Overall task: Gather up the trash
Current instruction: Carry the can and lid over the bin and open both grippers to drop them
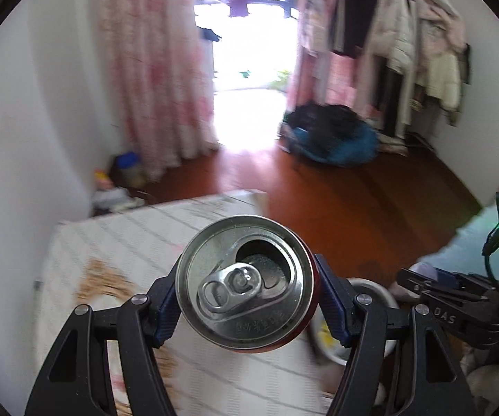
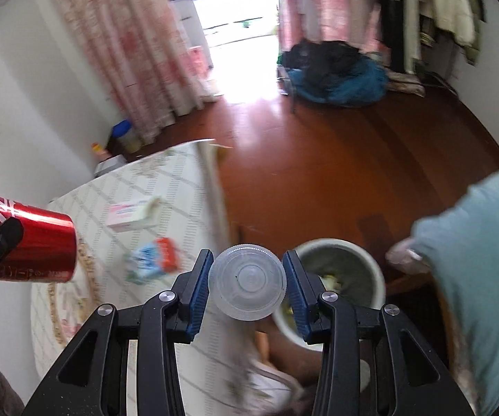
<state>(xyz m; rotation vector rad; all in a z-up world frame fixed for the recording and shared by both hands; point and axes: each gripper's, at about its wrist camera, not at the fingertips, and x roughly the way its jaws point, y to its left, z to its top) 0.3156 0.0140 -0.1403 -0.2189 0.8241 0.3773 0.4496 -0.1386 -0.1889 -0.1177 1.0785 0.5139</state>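
While tongs grip can [image 1: 247,282], cup [image 2: 247,282] (clear), bin [image 2: 343,263] below.

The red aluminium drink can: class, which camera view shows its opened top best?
The left wrist view: the red aluminium drink can faces the lens, showing pull tab and opening, clamped in the left gripper. The right wrist view shows only its red side.

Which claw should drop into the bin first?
Right, probably. Its claw holds the plastic cup next to the bin; the left claw's can is over the bed.
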